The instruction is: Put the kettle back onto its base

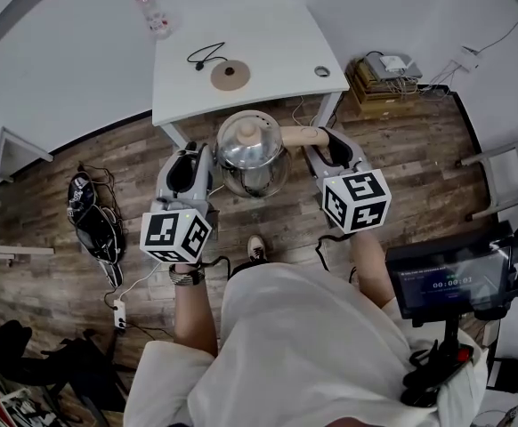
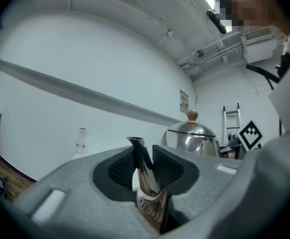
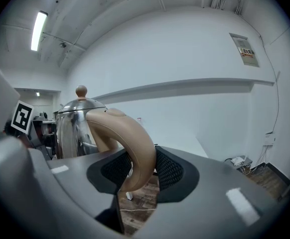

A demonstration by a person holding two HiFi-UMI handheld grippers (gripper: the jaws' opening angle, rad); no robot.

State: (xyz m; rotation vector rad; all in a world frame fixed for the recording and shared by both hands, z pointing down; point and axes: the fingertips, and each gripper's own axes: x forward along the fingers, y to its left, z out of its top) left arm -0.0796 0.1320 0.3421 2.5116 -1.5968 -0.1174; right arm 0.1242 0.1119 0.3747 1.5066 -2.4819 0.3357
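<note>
A shiny steel kettle (image 1: 250, 149) with a tan knob hangs in the air between my two grippers, over the wooden floor just in front of the white table (image 1: 277, 34). My left gripper (image 1: 207, 163) is shut on its spout (image 2: 144, 166). My right gripper (image 1: 317, 145) is shut on its tan handle (image 3: 135, 148). The kettle body (image 3: 72, 128) stays upright. Its round tan base (image 1: 230, 75), with a black cord, lies on the table beyond the kettle.
A small bottle (image 1: 155, 14) stands at the table's far left and a metal ring (image 1: 321, 71) lies near its right edge. Cables and a bag (image 1: 94, 221) lie on the floor to the left. A box of wires (image 1: 385, 74), a ladder (image 1: 508, 172) and a screen on a stand (image 1: 455, 278) are to the right.
</note>
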